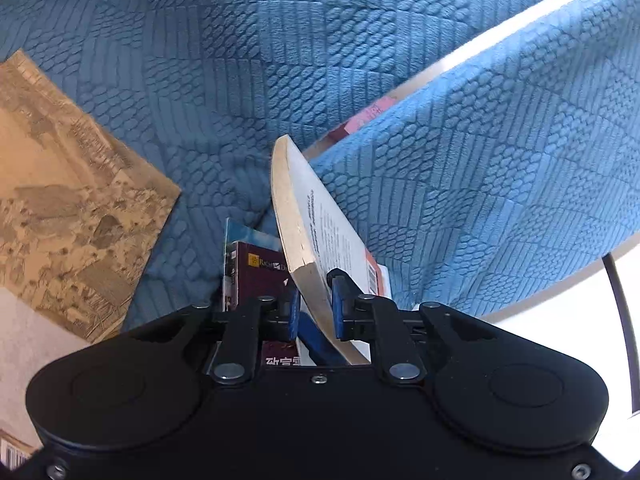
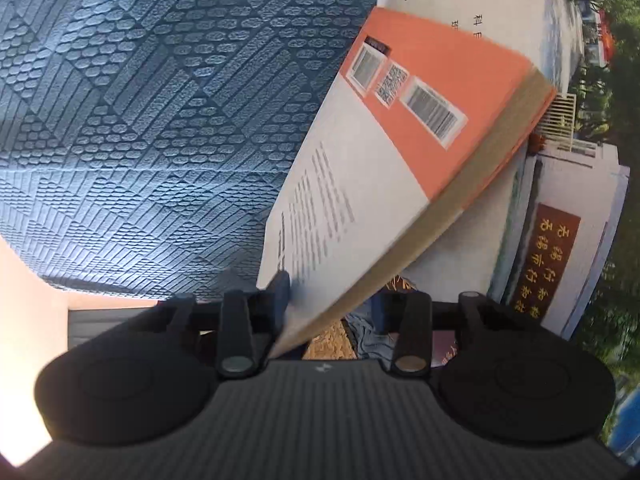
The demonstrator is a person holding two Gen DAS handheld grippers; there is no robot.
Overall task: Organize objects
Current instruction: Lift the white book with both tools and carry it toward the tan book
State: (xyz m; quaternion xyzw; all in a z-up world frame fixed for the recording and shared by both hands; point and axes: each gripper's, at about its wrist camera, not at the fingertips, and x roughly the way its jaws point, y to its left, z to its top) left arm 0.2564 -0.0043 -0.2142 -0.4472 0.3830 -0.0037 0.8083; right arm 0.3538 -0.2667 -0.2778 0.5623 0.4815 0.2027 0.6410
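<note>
In the left wrist view a thin book (image 1: 320, 216) with a white cover, cream page edges and a barcode stands tilted on edge above the blue cloth. My left gripper (image 1: 316, 310) is shut on its near end, both blue pads pressed on the covers. In the right wrist view a thicker book (image 2: 360, 184) with a white and orange back cover and barcodes slants between the fingers of my right gripper (image 2: 332, 298). The left pad lies against the cover. A gap shows between the page edges and the other pad. This book is blurred.
A blue textured cloth (image 1: 280, 60) covers the surface. A tan picture book (image 1: 72, 200) lies at left, a maroon book (image 1: 256, 276) on a blue booklet under my left gripper. Under the right gripper lie a large photo booklet (image 2: 560, 220) and a white one (image 2: 460, 12).
</note>
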